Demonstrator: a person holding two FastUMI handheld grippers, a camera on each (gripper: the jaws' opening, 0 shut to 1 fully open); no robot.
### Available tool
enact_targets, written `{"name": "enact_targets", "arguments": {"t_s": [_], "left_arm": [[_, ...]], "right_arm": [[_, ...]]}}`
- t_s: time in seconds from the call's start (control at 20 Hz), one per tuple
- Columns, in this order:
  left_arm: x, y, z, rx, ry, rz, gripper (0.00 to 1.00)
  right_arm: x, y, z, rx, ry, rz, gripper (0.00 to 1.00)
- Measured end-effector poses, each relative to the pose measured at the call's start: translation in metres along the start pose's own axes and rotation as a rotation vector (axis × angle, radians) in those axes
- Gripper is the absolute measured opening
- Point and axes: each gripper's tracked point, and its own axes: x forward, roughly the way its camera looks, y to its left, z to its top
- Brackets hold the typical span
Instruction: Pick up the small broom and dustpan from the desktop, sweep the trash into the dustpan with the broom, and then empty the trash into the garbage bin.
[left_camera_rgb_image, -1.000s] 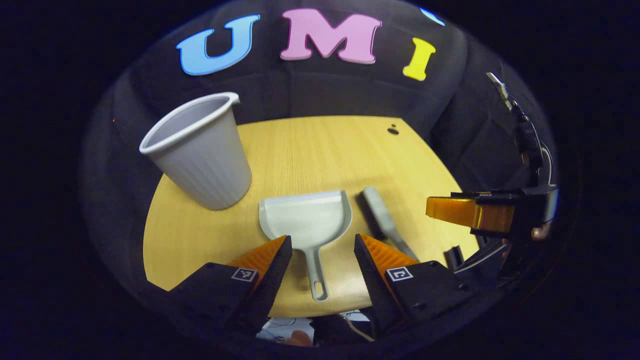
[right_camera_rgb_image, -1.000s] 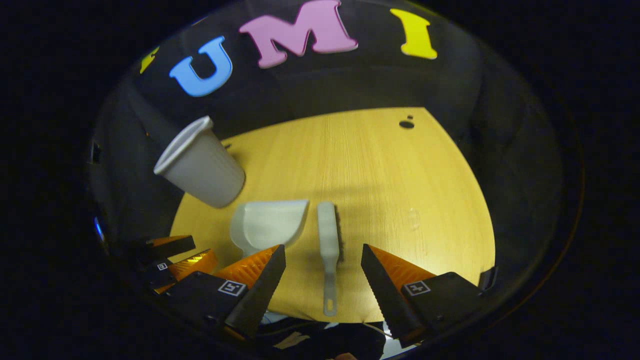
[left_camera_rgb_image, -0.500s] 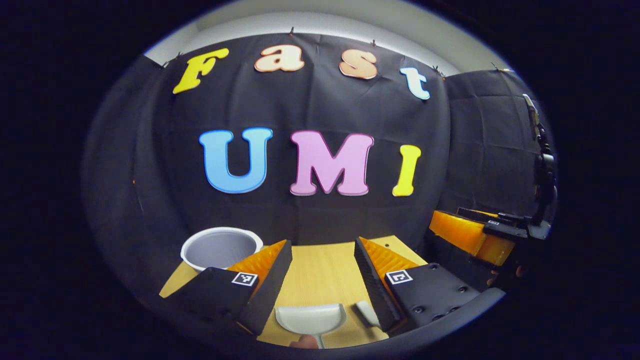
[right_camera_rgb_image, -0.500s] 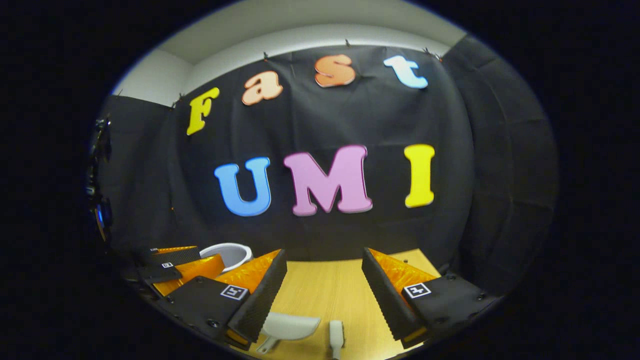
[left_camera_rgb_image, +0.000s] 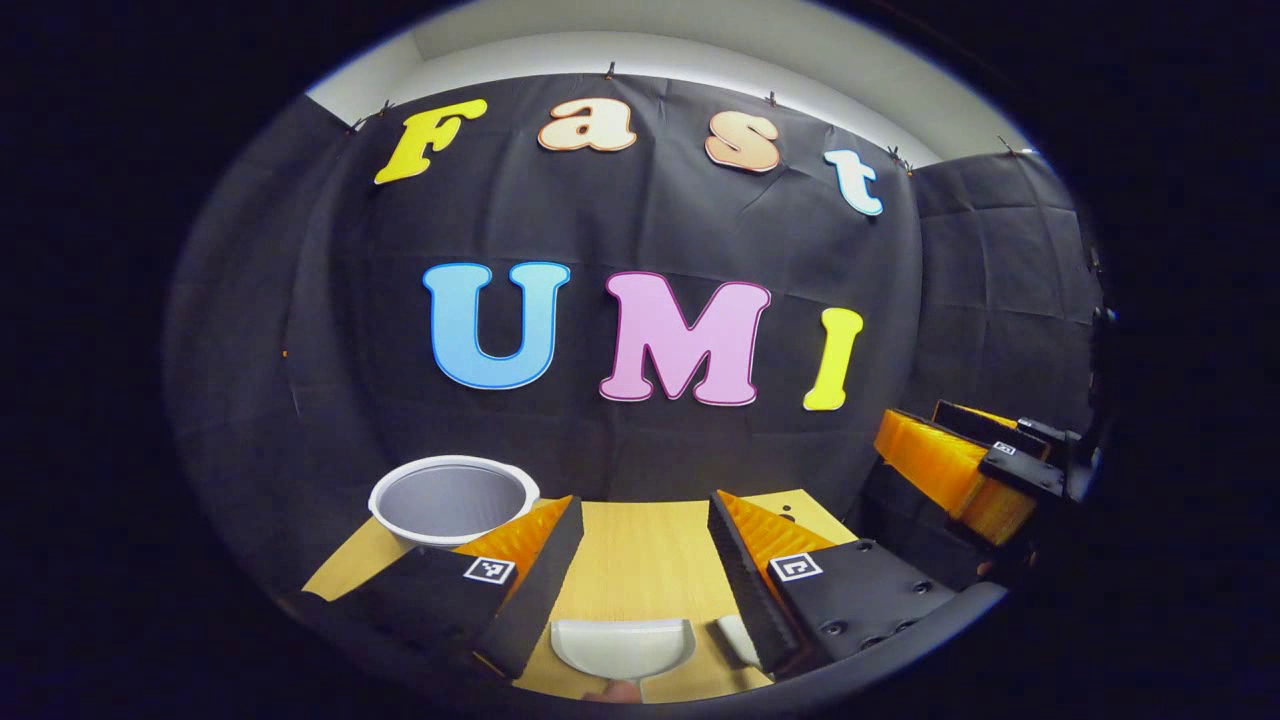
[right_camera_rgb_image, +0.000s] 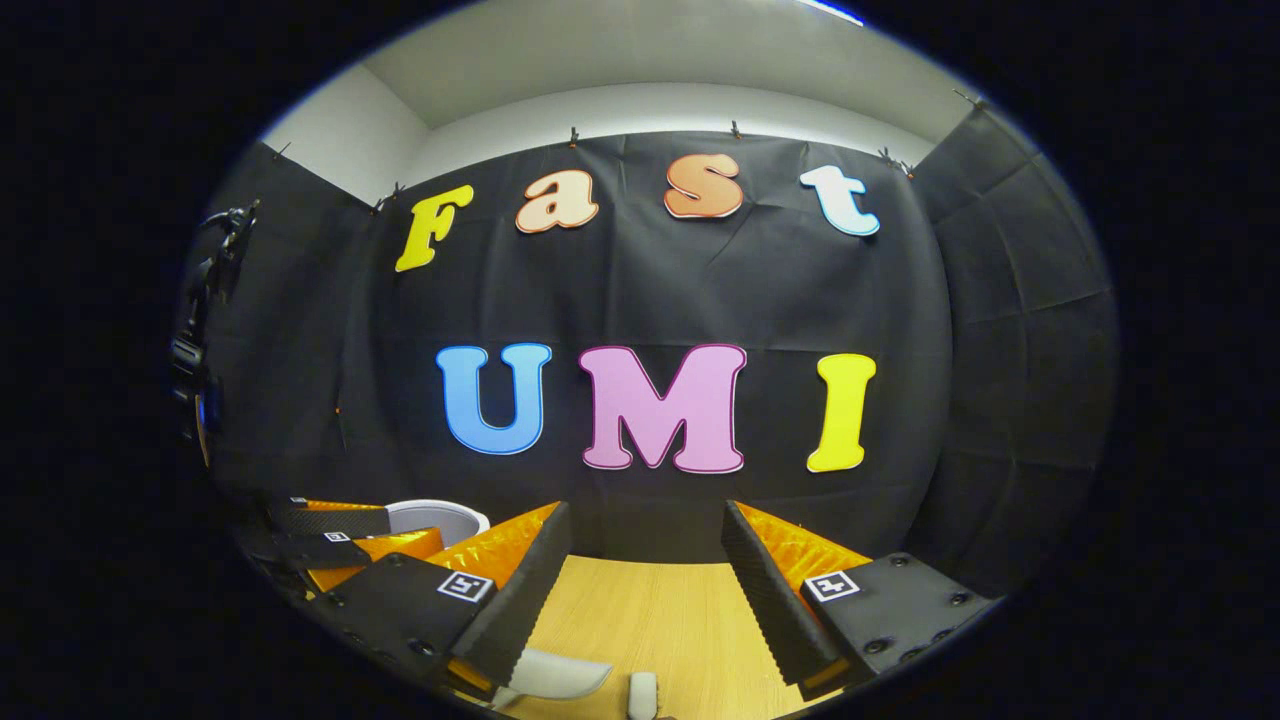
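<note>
A pale grey dustpan lies flat on the wooden table, low between the fingers of my left gripper, which is open and raised above it. Just to its right is the head of the small grey broom. In the right gripper view the dustpan and the broom's end sit at the bottom edge, below my open right gripper. Both handles are hidden. The grey garbage bin stands upright at the table's left.
The right gripper hangs off the table's right side in the left gripper view. In the right gripper view the left gripper is in front of the bin. Black cloth walls close the table's far side.
Both grippers tipped up from looking down on the table to facing the back wall. Dustpan and broom slid to the bottom of both views. Both stay open.
</note>
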Motion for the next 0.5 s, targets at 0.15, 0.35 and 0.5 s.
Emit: {"name": "enact_targets", "arguments": {"t_s": [0.15, 0.35, 0.5], "left_arm": [[-0.006, 0.007, -0.001, 0.021, -0.011, 0.022, 0.75], [-0.006, 0.005, -0.002, 0.02, -0.017, 0.022, 0.75], [-0.008, 0.005, -0.004, 0.017, -0.009, 0.024, 0.75]], "right_arm": [[-0.001, -0.006, -0.006, -0.003, 0.012, -0.008, 0.97], [-0.002, -0.008, -0.017, -0.053, 0.037, -0.019, 0.97], [-0.004, -0.007, -0.019, -0.034, 0.049, -0.013, 0.97]]}}
